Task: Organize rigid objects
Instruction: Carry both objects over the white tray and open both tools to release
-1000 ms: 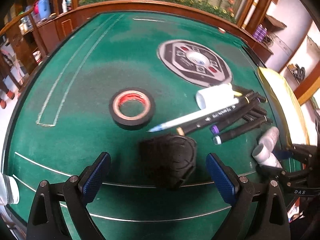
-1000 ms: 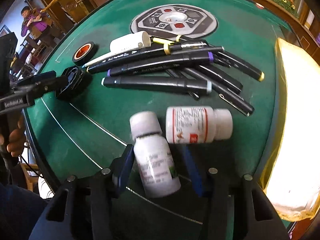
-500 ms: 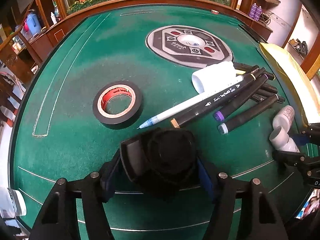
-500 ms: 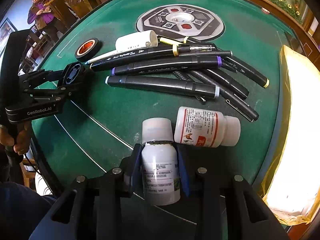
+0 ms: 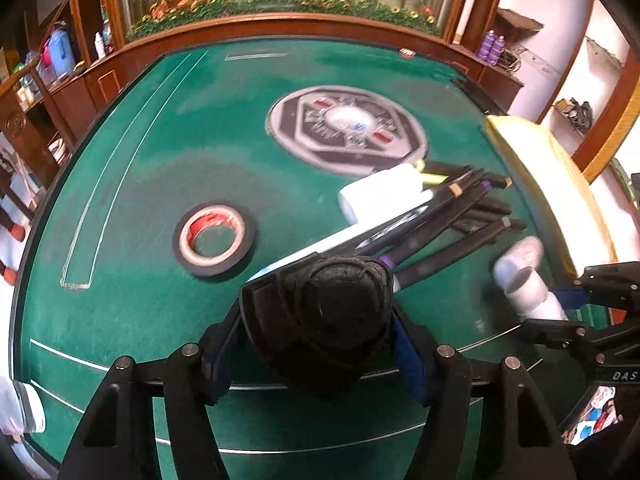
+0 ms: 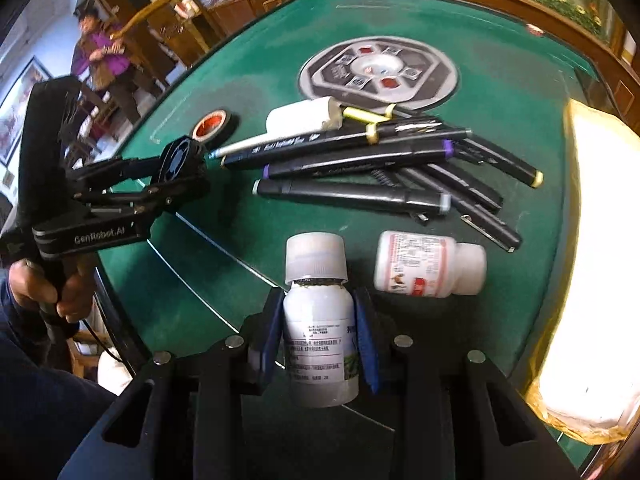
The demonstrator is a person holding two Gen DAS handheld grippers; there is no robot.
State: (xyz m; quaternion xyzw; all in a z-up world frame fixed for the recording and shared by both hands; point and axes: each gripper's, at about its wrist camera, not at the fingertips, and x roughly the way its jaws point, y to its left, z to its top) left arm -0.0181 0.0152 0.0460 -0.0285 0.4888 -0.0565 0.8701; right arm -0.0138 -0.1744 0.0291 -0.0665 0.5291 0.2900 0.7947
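Left wrist view: the left gripper [image 5: 316,344], low in the frame, is clamped on a small black fan [image 5: 324,316] (blurred), with a tape roll [image 5: 214,238] to its upper left. Right wrist view: the right gripper [image 6: 320,344] clenches a white bottle [image 6: 320,332] at lower centre; markers [image 6: 360,164] lie above on the green table [image 6: 500,72].
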